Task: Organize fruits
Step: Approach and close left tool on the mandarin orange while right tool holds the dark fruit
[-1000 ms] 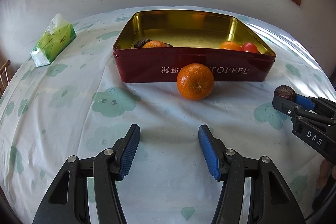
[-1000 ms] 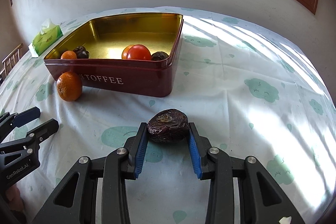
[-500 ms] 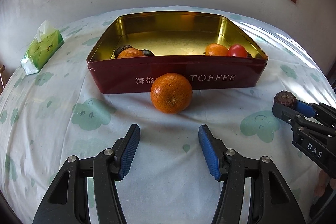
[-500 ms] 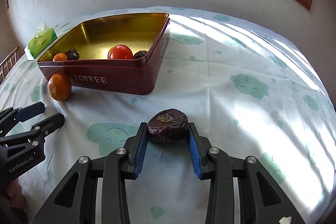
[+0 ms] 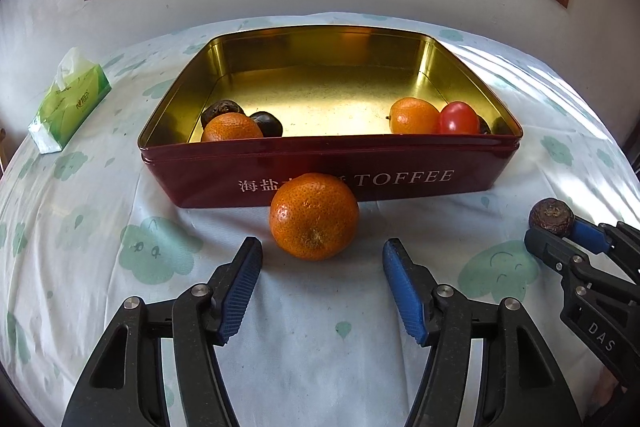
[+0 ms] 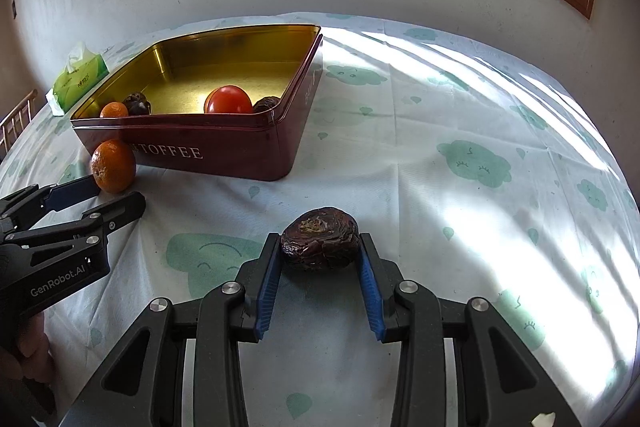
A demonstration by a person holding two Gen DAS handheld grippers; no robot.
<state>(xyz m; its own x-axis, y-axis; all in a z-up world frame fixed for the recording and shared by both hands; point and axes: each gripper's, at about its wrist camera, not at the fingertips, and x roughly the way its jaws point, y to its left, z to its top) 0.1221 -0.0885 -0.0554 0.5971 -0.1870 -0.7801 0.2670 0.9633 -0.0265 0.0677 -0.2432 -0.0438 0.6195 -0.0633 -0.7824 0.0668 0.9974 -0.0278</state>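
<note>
Left gripper [image 5: 322, 285]: its jaws are opening; nothing is pressed by the blue pads, and the loose orange is seen just beyond the fingertips, not between them.
Loose orange [image 5: 314, 217]: set on the tablecloth just before the near long wall of the tin, towards that wall's left half, partly covering the printed lettering; nearly round, so no long axis can be given; its navel is turned towards the left wrist camera.
Right gripper [image 6: 319, 261]: held narrow, closed on the dark wrinkled fruit.
Dark wrinkled fruit [image 6: 320, 245]: gripped by both blue pads at their tips, over the tablecloth well clear of the tin's near right corner; an oval whose long axis is laid crosswise, from one pad to the other; a pale scar is shown on its upper face.
Tin [image 5: 360, 151]: red outside, gold inside, open, with "TOFFEE" printed on the near long wall.
Tin contents: near the near left corner an orange [image 5: 232, 127] and two dark fruits [image 5: 266, 123]; near the near right corner another orange [image 5: 414, 115] touched by a red tomato [image 5: 459, 118].
Tissue pack [image 5: 70, 105]: green, laid near the table's left edge, its long axis slanted towards the far side.
Tablecloth [image 6: 472, 163]: white with green cloud figures, striped by sunlight on the right.
</note>
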